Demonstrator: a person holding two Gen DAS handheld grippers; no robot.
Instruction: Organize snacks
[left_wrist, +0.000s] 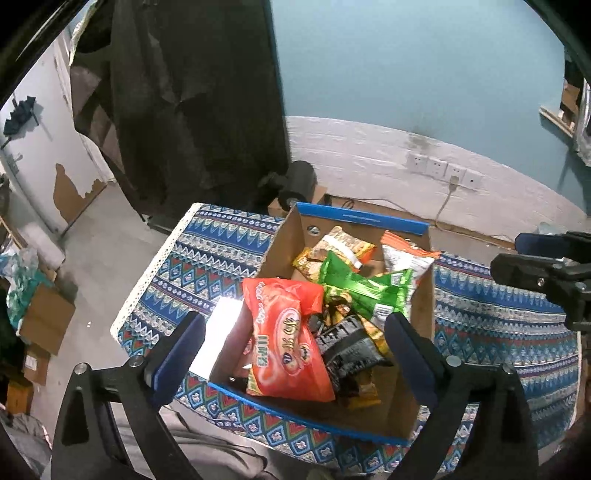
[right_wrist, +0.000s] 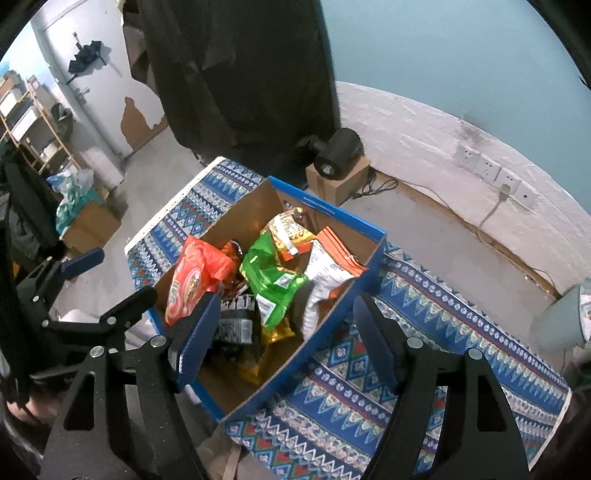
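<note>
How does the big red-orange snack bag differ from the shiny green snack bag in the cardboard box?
The red-orange snack bag leans against the box's left wall; the green snack bag lies mid-pile. The red-orange bag looks larger and puffier; the green bag is flatter, creased. Both sit inside the cardboard box, ungripped.

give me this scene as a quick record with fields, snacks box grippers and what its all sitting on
container: cardboard box with blue rim, open top
contents: red packet, green packet, white and orange packet, black packet, others beneath
surface: patterned cloth under the box
left gripper: open, empty, above the box
right gripper: open, empty, straddling the box's near right wall
</note>
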